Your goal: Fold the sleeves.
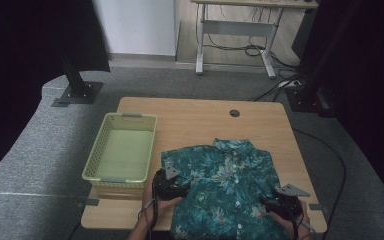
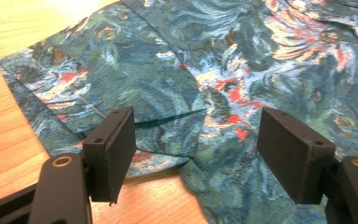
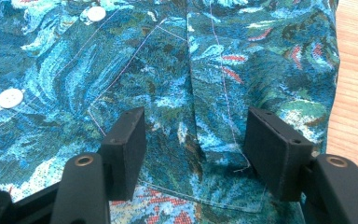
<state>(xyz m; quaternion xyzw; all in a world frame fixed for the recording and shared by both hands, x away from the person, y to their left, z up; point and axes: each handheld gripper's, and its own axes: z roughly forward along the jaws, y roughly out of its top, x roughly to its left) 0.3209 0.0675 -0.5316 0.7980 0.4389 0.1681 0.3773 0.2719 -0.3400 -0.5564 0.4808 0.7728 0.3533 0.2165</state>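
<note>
A teal floral shirt lies flat and buttoned on the wooden table, its collar toward the far edge and its hem near the person's side. The left gripper sits at the shirt's left sleeve, its 2 jaws spread wide over the sleeve edge with nothing pinched between them. The right gripper hovers at the shirt's right side near the chest pocket, jaws likewise released and apart. A pale green basket stands just left of the shirt
</note>
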